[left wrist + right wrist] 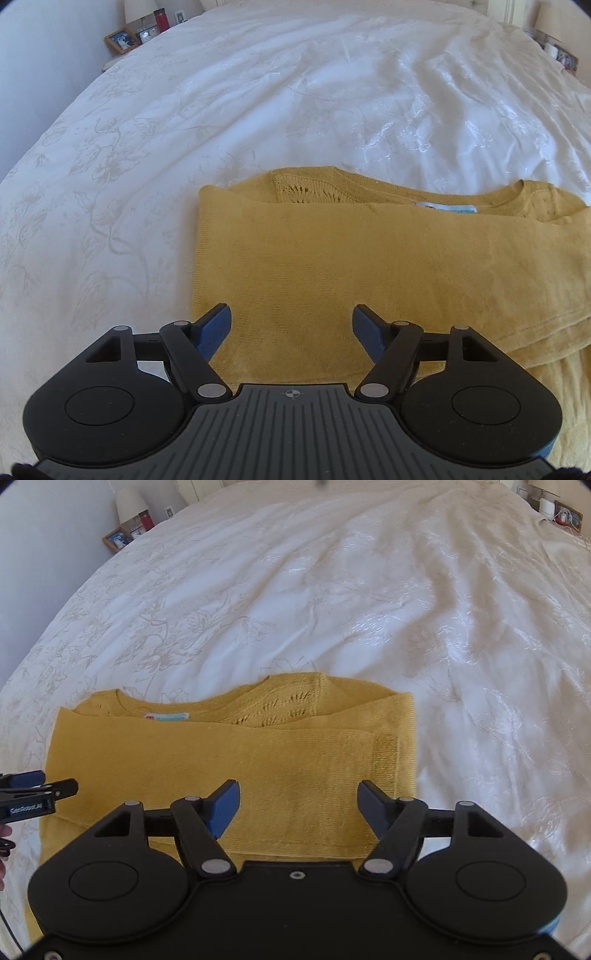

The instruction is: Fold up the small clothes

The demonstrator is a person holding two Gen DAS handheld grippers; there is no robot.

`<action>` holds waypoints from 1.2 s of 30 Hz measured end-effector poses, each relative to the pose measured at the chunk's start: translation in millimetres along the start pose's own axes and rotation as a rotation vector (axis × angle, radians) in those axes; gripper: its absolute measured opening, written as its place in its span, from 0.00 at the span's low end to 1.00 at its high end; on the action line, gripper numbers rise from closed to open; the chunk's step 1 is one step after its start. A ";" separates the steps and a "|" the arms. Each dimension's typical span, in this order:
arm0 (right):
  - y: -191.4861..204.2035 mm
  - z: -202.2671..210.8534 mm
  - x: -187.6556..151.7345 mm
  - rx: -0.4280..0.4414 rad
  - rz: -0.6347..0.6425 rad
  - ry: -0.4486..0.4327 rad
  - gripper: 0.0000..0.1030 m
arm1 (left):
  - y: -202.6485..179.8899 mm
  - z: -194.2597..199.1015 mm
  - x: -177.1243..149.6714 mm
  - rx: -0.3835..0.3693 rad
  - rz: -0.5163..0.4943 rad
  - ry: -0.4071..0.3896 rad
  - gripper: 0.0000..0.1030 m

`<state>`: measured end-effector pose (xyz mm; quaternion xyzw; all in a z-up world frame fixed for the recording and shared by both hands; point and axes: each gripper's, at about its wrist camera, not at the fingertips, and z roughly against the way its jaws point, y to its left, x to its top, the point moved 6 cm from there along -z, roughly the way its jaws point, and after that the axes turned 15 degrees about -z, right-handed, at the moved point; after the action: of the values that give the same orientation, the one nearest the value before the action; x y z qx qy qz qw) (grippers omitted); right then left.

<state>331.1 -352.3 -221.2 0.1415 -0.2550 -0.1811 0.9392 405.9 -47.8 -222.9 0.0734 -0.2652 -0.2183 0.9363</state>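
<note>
Two grippers hang over a mustard-yellow knit sweater (229, 760) that lies on a white embroidered bedspread (332, 590). Both are spread wide with nothing between the blue pads. The right gripper (297, 805) points down at the sweater's right half, the cloth lying below and just ahead of its fingertips, apart from them. The left gripper (291, 328) hovers likewise over the left half, and its tip (40, 788) shows at the left edge of the right wrist view, beside the garment's left border.

The sweater is already doubled: its lower part has been brought up over the chest, so a flat band lies nearest the grippers, while the neckline with its pale label (168, 716) and a strip of openwork knit peep out beyond the folded edge. A sleeve cuff (386, 753) lies tucked across the right end.

Judged from this, the lengthwise fold has been laid and let go, and the step in hand is the change of grip before the next fold. The next move probably calls for each gripper to come down on one short end, pinching all layers together, and carry it across to halve the band. Thick knit may slip or drag the under layers askew.
</note>
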 end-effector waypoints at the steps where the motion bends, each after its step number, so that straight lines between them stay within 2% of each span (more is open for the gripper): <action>1: 3.2 -4.3 -3.0 0.012 0.006 0.013 0.71 | -0.6 -5.0 -0.2 -0.011 -0.006 0.008 0.69; 2: 5.0 -8.2 -5.5 0.017 0.015 0.022 0.71 | -0.3 -10.5 -2.0 -0.021 -0.014 0.020 0.70; 4: 3.3 -16.8 -9.8 -0.002 0.028 0.044 0.72 | 3.1 -20.9 -6.4 -0.024 -0.024 0.036 0.78; 6: -5.6 -26.7 -12.6 -0.043 0.019 0.076 0.72 | 10.9 -27.1 -12.6 -0.028 -0.007 0.040 0.95; 8: -16.1 -33.3 -13.8 -0.063 -0.004 0.086 0.72 | 17.4 -33.6 -15.8 -0.054 0.026 0.046 1.00; 13: -16.5 -29.0 -10.6 -0.041 -0.008 0.090 0.78 | 18.0 -31.5 -15.0 -0.075 0.030 0.062 1.00; 16: -14.2 -16.3 -11.1 -0.023 -0.033 0.071 0.87 | 18.6 -28.3 -18.2 -0.078 0.054 0.096 1.00; 22: -23.6 22.9 -23.0 0.001 -0.107 0.054 0.96 | 15.8 3.1 -40.6 -0.101 0.123 0.124 1.00; 24: -30.5 37.1 -31.0 0.005 -0.118 0.050 0.99 | 12.7 19.3 -50.0 -0.100 0.140 0.112 1.00; 28: -46.0 59.3 -51.5 -0.010 -0.107 0.062 0.99 | 3.4 51.9 -74.9 -0.095 0.139 0.099 1.00; 36: -78.0 90.0 -113.8 -0.042 -0.050 0.147 0.99 | -26.5 101.2 -131.8 -0.100 0.167 0.114 1.00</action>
<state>170.9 -390.8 -223.1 0.1411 -0.1779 -0.1988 0.9534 241.9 -14.7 -205.0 0.0164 -0.2053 -0.1479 0.9673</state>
